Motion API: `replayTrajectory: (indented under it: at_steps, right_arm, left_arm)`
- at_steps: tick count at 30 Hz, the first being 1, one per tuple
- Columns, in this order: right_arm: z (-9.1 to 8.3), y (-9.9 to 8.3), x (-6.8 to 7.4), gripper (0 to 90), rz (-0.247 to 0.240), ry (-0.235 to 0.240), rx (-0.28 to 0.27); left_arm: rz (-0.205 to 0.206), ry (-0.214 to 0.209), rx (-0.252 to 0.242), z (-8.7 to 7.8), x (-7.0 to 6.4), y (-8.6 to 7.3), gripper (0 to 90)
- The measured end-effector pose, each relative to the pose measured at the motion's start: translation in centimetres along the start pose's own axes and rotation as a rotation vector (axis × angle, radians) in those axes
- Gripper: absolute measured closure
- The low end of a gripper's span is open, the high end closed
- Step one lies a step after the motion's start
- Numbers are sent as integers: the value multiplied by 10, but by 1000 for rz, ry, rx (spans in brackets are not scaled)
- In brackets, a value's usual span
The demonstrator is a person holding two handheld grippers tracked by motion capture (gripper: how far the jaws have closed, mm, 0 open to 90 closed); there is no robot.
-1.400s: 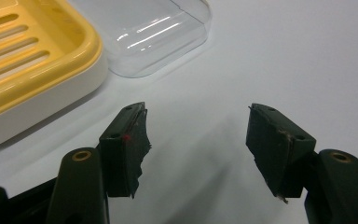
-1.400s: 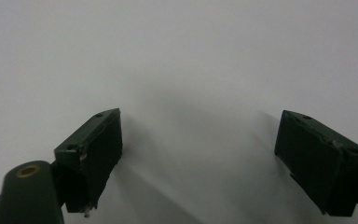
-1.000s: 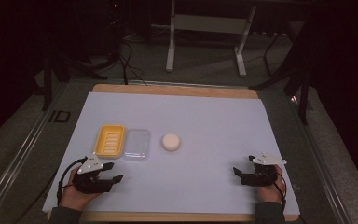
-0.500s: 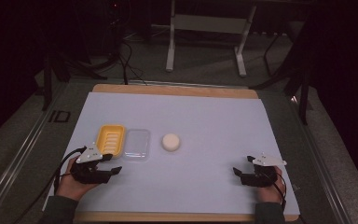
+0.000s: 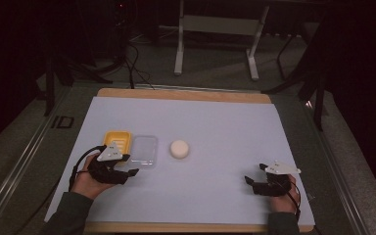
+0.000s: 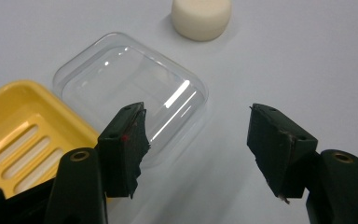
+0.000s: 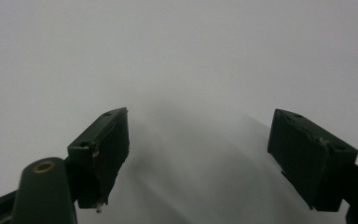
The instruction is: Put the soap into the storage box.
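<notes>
Reaching for that clear plastic lid [image 6: 130,93] with your left gripper [image 6: 198,149] spread apart? It's slippery, so you could shove it into the yellow slotted soap dish [image 6: 23,135]. Right gripper [image 7: 198,154] gapes wide, holding nothing.

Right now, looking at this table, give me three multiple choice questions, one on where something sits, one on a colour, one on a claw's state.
1. Where does the clear lid lie?
A. between the slotted tray and the white puck
B. on top of the puck
C. at the table's far edge

2. What colour is the slotted tray?
A. blue
B. yellow
C. green

3. How does the left claw stand?
A. shut on the lid
B. shut on the puck
C. open, holding nothing

Answers: 1 A, the high view shows tray, lid and puck in a row. 2 B, yellow in the left gripper view. 3 C, its jaws stand wide apart above the lid's near corner.
</notes>
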State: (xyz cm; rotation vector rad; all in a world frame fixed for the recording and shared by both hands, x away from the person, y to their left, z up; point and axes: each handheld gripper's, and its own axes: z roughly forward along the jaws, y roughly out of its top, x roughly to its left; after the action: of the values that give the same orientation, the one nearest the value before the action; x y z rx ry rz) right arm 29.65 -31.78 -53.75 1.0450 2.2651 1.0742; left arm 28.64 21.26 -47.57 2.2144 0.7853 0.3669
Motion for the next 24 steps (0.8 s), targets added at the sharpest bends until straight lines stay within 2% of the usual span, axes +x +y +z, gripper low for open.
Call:
replayTrajectory:
  at_steps: [5,10,13,18,24]
  right_arm:
    - [0,0,0,205,0,3,0]
    - [0,0,0,204,0,7,1]
    - [-1,0,0,204,1,6,-3]
    - [-1,0,0,204,-1,7,-6]
    - [-2,0,0,204,-4,11,-11]
  left_arm:
    - [10,-3,0,6,2,7,377]
    - [29,-4,29,15,3,13,376]
    - [35,-9,30,19,4,17,375]
    - [43,-18,29,24,4,20,375]
    - [64,-21,51,32,5,24,374]
